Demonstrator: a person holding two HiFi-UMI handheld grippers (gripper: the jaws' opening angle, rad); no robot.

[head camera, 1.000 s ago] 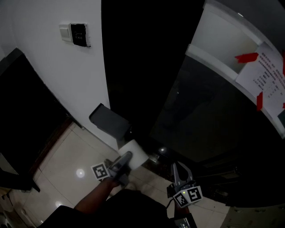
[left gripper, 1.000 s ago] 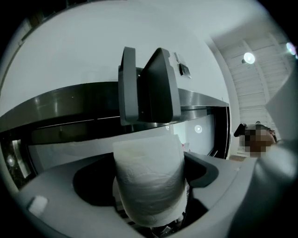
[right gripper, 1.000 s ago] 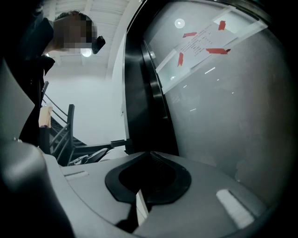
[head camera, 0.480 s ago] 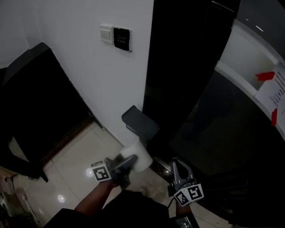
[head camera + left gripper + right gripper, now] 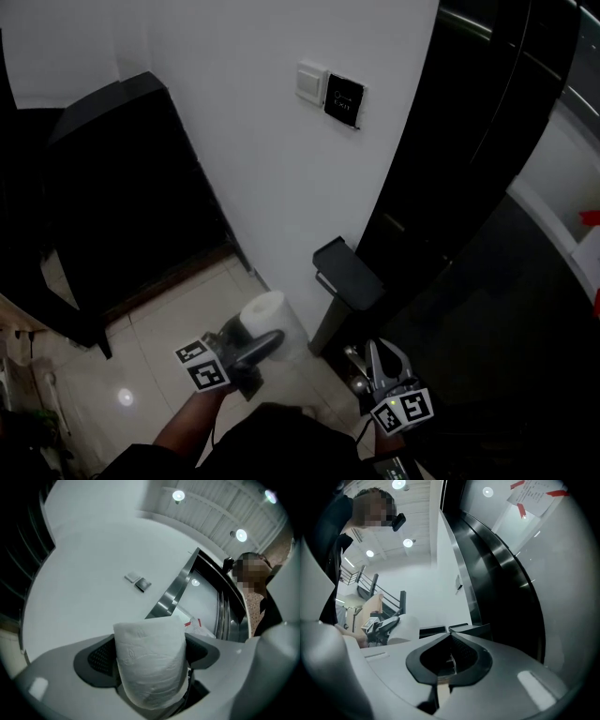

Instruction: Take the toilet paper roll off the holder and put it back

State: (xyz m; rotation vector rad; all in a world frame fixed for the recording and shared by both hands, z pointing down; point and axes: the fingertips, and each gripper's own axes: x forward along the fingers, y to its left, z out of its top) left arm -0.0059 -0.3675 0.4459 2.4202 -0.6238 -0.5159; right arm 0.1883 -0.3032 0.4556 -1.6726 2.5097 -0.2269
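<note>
White toilet paper roll (image 5: 266,314) sits pinched between the jaws of your left hand-held gripper (image 5: 150,663), with the two dark pads pressing on the roll's sides. It is clear of the holder. You hold it low over the pale tiled floor (image 5: 141,366), just left of the dark grey holder (image 5: 349,276), which juts from the white wall (image 5: 253,159). Your right hand-held gripper (image 5: 451,654) hangs to the right, below the holder, its jaws pressed together with nothing between them.
</note>
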